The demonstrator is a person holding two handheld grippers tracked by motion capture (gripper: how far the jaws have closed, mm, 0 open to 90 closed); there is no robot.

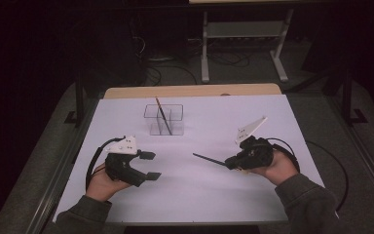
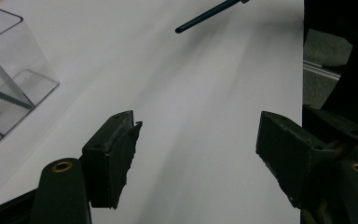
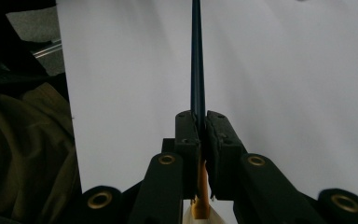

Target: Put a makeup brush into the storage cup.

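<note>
White table covering (image 1: 199, 185) lay under the right gripper (image 1: 230, 164) clamping a dark pencil (image 1: 209, 159), next bound, likely, for the clear organizer (image 1: 163, 120); left gripper (image 1: 150, 165) gaped empty.

No text, label, brand, number or sign can be read anywhere; the dim, slightly blurred pictures may hide small print.

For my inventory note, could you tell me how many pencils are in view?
2: one pencil leans in the clear holder; another pencil is clamped in the right gripper.
</note>
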